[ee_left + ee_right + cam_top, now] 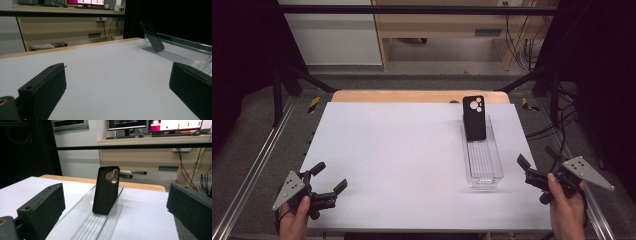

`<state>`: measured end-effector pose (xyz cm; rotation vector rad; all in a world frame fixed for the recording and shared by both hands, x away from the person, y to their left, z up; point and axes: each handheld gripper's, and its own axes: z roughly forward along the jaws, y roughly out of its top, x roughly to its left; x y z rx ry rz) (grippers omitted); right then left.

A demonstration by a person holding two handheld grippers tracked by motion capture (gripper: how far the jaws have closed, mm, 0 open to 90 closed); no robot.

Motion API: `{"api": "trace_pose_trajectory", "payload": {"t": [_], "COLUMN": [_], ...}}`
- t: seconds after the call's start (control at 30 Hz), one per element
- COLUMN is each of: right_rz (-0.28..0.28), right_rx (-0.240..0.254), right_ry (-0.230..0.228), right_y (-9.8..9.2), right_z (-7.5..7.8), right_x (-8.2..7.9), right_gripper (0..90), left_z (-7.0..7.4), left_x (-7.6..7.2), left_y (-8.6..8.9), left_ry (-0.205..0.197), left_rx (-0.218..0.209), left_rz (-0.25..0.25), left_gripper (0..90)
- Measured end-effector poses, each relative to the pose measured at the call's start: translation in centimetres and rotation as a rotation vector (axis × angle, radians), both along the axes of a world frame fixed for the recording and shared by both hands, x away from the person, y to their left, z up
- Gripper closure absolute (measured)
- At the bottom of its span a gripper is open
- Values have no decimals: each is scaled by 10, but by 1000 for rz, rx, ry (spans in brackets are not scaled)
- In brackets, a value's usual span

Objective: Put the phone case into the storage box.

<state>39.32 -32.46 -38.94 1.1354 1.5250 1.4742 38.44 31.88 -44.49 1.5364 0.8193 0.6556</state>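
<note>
Two grippers are held low at the near desk [412,150] edge: the left gripper [331,176], jaws apart, then the right gripper [532,181], jaws apart too. One black phone case [474,118] is stood in one clear tray [483,176], far right.

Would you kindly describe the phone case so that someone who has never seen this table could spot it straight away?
Start at the white table and look to its right half, where a long clear plastic tray runs from near to far. At the tray's far end the phone case stands propped, leaning back. It is the table's one black item, with round camera cut-outs near its top.
</note>
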Motion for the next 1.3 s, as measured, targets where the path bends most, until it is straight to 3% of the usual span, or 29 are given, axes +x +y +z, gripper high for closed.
{"api": "trace_pose_trajectory", "payload": {"t": [0.17,0.33,0.47,1.3], "right_rz": [10,19,26,101], "right_rx": [-12,-45,-40,-54], "right_ry": [-6,-40,-55,-51], "right_y": [3,9,14,44], "right_z": [-7,-15,-19,-28], "right_x": [-3,-5,-6,-1], "right_gripper": [27,28,27,24], "left_z": [0,0,-1,1], "left_x": [0,0,0,1], "left_y": [-1,-2,-2,-4], "left_ry": [1,-2,0,-14], "left_rx": [7,13,19,16], "left_rz": [0,-10,-10,-27], "left_gripper": [12,12,12,12]}}
